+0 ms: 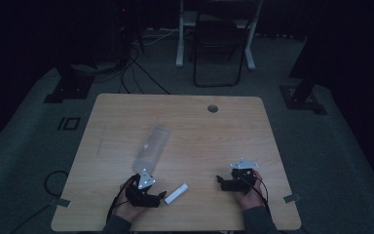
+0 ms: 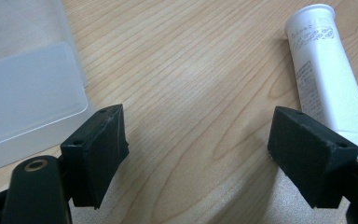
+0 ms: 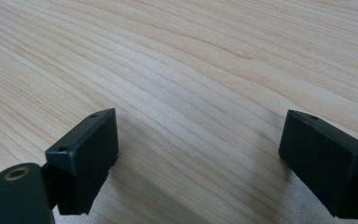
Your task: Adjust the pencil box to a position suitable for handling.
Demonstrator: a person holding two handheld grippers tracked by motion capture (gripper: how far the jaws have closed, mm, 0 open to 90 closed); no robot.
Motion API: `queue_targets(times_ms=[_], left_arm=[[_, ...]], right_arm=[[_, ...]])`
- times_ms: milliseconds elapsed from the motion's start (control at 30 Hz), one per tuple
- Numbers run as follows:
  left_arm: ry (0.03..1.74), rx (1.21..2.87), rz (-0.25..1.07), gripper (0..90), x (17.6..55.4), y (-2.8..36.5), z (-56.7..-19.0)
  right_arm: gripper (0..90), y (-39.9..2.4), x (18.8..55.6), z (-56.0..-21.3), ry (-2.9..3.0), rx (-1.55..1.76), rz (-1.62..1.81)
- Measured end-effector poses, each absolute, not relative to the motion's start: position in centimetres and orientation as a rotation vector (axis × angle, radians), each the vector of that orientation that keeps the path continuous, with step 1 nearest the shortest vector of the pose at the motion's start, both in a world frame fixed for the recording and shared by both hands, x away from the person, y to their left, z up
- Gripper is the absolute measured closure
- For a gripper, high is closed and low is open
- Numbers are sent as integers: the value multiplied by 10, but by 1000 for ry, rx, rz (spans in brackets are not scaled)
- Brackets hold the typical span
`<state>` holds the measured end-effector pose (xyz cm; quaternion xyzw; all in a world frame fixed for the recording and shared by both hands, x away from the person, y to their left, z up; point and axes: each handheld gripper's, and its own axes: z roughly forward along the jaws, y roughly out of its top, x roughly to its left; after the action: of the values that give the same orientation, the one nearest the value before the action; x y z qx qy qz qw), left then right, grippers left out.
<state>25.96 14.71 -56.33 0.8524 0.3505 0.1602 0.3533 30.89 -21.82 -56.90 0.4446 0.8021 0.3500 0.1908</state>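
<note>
A light wooden table (image 1: pixel 224 131) carried a clear plastic box (image 1: pixel 151 146) and a white tube (image 1: pixel 176 193).

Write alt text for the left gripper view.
The left gripper holds its two black jaws wide apart over bare wooden table, gripping nothing. A white tube lies just beyond the right-hand jaw, and a translucent plastic box sits at upper left.

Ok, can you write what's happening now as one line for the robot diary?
left gripper: open, empty | right gripper: open, empty | white tube: lying by left gripper | clear plastic box: ahead of left gripper | wooden table: both grippers low over it
</note>
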Motion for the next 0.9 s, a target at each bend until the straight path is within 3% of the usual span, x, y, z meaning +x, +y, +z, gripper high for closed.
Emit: queue_targets(times_ms=[233,500,733,900], left_arm=[[909,2204,417,182,259,146,-563],[896,2198,413,239,257,146,-563],[875,2212,418,402,254,147,-560],[857,2216,416,429,251,146,-555]], right_arm=[[115,-218,309,-569,2253,1248,983],[115,-218,309,-569,2253,1248,983],[115,-218,309,-569,2253,1248,983],[115,-218,309,-569,2253,1248,983]])
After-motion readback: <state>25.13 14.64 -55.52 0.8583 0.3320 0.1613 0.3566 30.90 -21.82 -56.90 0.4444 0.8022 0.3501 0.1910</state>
